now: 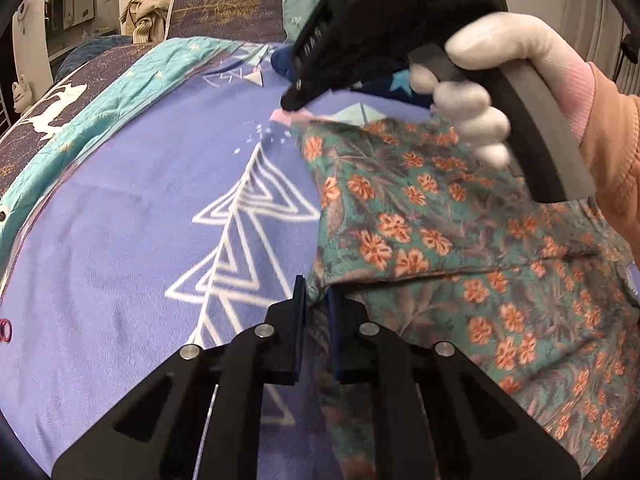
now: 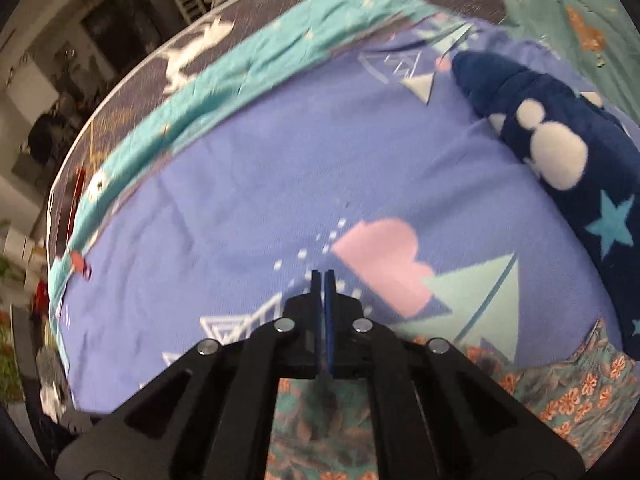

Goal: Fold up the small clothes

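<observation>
Risk: slipping is my main worry; my left gripper (image 1: 316, 300) pinches only a thin edge of the teal cotton garment with orange flowers (image 1: 460, 240), so a sharp pull could tug it free and spoil the fold.
Second risk: uneven lifting between my two tools could skew the crease.
Left tool: fingers narrowly apart, clamped on the near-left edge of the garment.
Right tool: my right gripper (image 2: 323, 280) has its fingers pressed together; the left view suggests it pinches the garment's far corner, but I cannot confirm that.
Garment: thin, wrinkled, partly doubled over, lying on the right of the lilac fleece blanket with triangle trees (image 1: 140, 220).
Neighbour: navy plush piece with stars (image 2: 580, 168), far right.
</observation>
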Demonstrator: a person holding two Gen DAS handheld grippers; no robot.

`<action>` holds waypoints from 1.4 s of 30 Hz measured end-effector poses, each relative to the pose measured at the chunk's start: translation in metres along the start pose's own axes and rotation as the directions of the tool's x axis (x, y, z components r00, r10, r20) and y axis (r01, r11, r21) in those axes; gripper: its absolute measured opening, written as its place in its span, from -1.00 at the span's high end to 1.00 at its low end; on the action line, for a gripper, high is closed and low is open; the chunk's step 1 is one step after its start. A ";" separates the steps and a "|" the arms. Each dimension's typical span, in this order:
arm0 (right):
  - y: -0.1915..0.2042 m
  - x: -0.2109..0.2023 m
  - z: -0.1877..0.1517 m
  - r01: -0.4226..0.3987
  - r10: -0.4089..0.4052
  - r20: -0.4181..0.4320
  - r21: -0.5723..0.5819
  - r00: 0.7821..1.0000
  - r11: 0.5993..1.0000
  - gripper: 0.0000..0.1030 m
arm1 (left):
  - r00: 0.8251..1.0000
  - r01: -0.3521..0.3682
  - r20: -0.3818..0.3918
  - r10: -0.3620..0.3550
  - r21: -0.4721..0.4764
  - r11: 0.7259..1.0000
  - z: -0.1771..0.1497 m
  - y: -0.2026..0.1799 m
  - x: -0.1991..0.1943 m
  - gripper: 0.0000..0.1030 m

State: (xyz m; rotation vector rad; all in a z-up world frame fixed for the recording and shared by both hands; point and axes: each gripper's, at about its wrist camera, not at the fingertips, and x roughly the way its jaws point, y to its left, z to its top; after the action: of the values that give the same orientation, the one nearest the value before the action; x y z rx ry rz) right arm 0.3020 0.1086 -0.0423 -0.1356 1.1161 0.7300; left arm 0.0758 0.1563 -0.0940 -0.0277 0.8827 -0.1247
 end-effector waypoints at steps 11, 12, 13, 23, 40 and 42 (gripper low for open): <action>-0.059 -0.122 -0.103 0.055 -0.089 0.181 0.182 0.979 0.982 0.73 | 0.993 0.078 0.090 -0.078 0.013 0.997 0.005 0.003 -0.045 0.63; -0.067 -0.132 -0.119 0.045 -0.088 0.194 0.214 0.977 0.976 0.71 | 0.989 0.104 0.104 -0.106 0.024 0.994 0.011 0.000 -0.047 0.63; -0.075 -0.143 -0.138 0.037 -0.092 0.208 0.254 0.974 0.967 0.71 | 0.985 0.126 0.116 -0.130 0.042 0.991 0.019 -0.006 -0.049 0.63; -0.153 -0.146 -0.279 -0.030 -0.106 0.203 0.571 0.973 0.820 0.84 | 0.989 0.149 -0.045 -0.144 0.127 0.981 0.035 -0.068 0.031 0.49; -0.284 -0.377 -0.511 -0.072 -0.610 0.305 0.924 0.731 0.375 0.39 | 0.974 0.225 -0.053 -0.219 0.161 0.961 0.048 -0.150 0.016 0.27; -0.299 -0.393 -0.550 -0.130 -0.645 0.291 0.949 0.706 0.287 0.36 | 0.971 0.238 -0.077 -0.227 0.174 0.956 0.048 -0.166 0.024 0.27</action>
State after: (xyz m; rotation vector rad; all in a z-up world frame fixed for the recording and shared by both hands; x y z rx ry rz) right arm -0.0353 -0.5490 -0.0336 0.8967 0.6154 -0.3525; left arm 0.1122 -0.0129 -0.0695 0.0436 0.9196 -0.4286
